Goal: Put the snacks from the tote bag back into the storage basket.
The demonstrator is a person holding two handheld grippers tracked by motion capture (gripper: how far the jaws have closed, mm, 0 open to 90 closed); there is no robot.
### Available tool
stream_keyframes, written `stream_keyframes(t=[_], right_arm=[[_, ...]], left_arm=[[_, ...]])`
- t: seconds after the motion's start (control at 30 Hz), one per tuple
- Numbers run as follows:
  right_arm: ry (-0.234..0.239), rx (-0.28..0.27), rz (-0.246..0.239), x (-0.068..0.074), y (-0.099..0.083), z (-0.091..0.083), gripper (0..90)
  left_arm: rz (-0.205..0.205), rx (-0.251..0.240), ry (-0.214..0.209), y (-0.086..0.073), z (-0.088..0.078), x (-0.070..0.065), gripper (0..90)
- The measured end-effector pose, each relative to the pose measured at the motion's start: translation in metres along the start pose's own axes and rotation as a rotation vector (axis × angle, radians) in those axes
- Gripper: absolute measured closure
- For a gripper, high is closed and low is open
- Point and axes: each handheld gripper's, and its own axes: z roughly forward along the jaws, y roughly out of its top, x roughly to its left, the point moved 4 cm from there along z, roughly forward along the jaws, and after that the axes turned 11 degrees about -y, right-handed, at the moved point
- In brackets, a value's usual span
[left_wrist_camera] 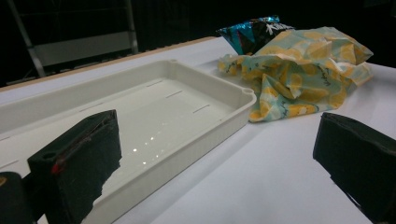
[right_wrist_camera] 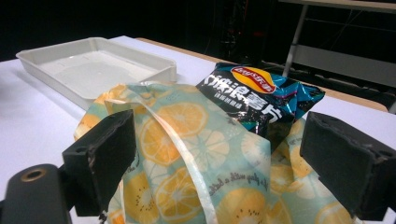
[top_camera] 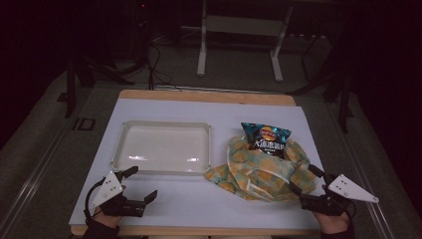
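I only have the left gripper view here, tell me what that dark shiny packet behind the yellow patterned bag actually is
Observer: It is a dark blue crisp packet with a red and yellow logo, its lower end tucked into the mouth of the lemon-print fabric bag.
Operator: Where is the other gripper?
Observer: The right gripper sits at the bag's near right edge, jaws apart on either side of the fabric, not yet closed on it.
Operator: Anything in the white plastic tray?
Observer: The high view shows the whole white plastic tray with nothing in it.
Operator: And my gripper?
Observer: The left gripper is open, just in front of the tray's near left corner.
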Motion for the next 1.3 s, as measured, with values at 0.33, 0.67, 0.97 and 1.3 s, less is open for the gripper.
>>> stream_keyframes(t=[0.33,0.67,0.97,1.3], right_arm=[[0.026,0.020,0.006,-0.003,0.001,-0.006,10.6],[0.020,0.008,-0.037,-0.002,0.013,-0.005,13.3],[0.016,-0.018,-0.056,-0.003,0.033,-0.004,12.7],[-0.005,-0.040,-0.062,-0.007,0.053,0.005,12.7]], left_arm=[[-0.011,-0.004,-0.010,0.001,0.000,0.001,1.3],[-0.015,-0.007,-0.013,0.001,0.001,0.000,1.3],[-0.019,-0.007,-0.014,0.000,0.001,0.001,1.3],[-0.025,-0.005,-0.015,-0.001,0.002,0.002,1.3]])
